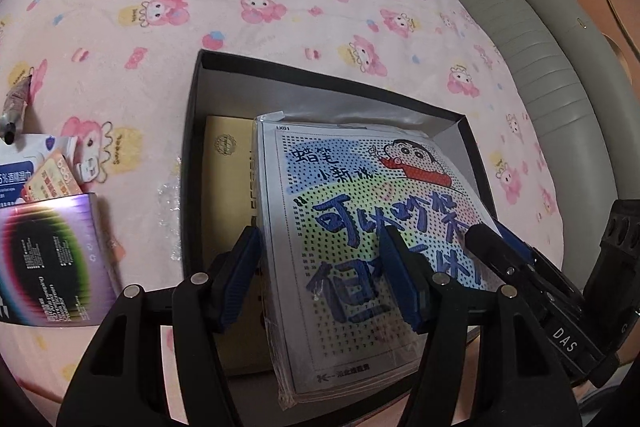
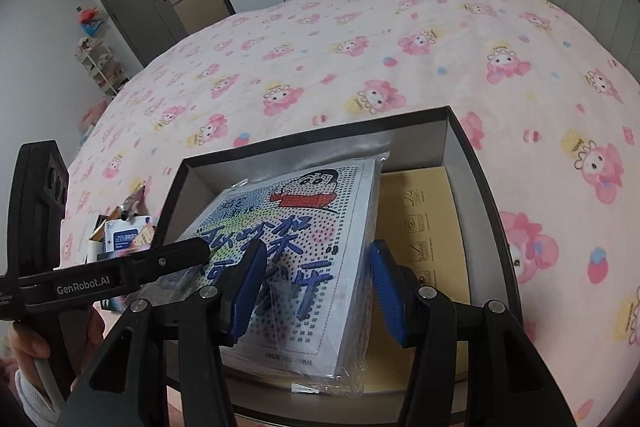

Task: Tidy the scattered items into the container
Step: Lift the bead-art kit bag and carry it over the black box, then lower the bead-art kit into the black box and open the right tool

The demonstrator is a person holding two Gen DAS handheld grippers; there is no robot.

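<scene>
Wipes pack beside box

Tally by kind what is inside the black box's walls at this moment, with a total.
plastic-wrapped cartoon kit: 1 (tilted, not lying flat)
tan carton: 1
Total: 2

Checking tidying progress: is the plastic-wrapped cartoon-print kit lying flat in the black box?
No, tilted: plastic-wrapped cartoon-print kit leans on the tan carton inside the black box.
</scene>
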